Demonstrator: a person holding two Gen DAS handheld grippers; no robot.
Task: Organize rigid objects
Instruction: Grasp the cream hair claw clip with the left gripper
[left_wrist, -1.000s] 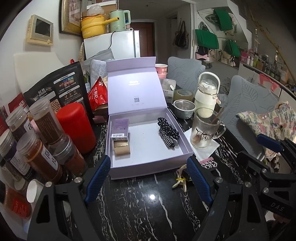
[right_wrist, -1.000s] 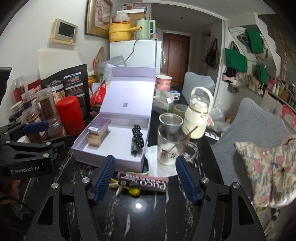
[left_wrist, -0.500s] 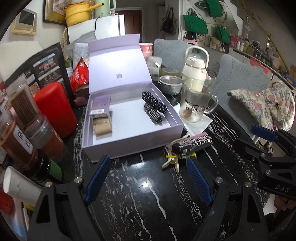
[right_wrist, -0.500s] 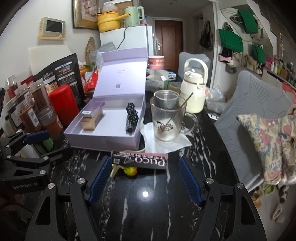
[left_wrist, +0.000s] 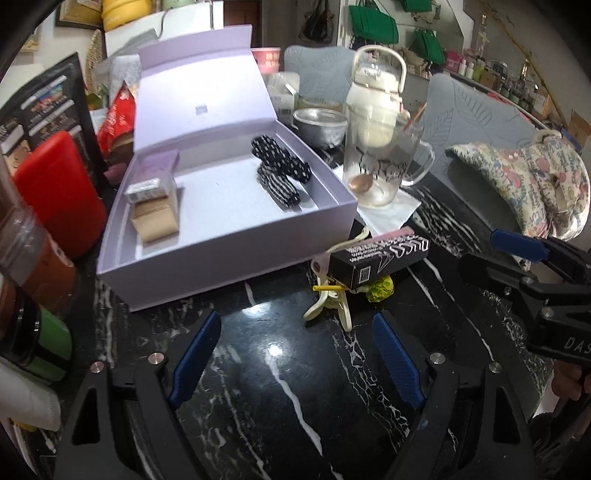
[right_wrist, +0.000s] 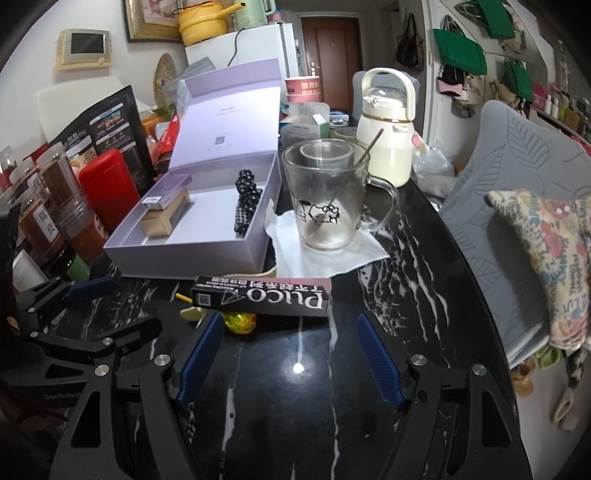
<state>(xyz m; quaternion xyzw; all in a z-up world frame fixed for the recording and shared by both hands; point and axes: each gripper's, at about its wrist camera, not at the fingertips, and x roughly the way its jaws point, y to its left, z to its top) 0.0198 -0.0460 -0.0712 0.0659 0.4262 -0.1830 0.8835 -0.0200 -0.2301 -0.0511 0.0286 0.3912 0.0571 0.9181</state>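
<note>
A black marble table (right_wrist: 424, 266) is crowded. A glass mug (right_wrist: 327, 199) with a spoon stands on a white napkin (right_wrist: 332, 254) right of the open lilac box (left_wrist: 229, 236), a cream bottle (right_wrist: 388, 147) behind it. Left of the box are a red canister (left_wrist: 55, 192) and spice jars (right_wrist: 55, 192). The box holds a small purple carton (left_wrist: 153, 177) on a tan one and a black dotted hair tie (left_wrist: 280, 173). A long black carton (right_wrist: 262, 295) lies on the table before the box, covering most of a yellow wrapper (right_wrist: 242, 321) and a cream clip (left_wrist: 332, 299). The left gripper (left_wrist: 295, 350) and the right gripper (right_wrist: 291, 354) both have wide, empty jaws above bare table. Left-edge jars are cut off and blurred.
</note>
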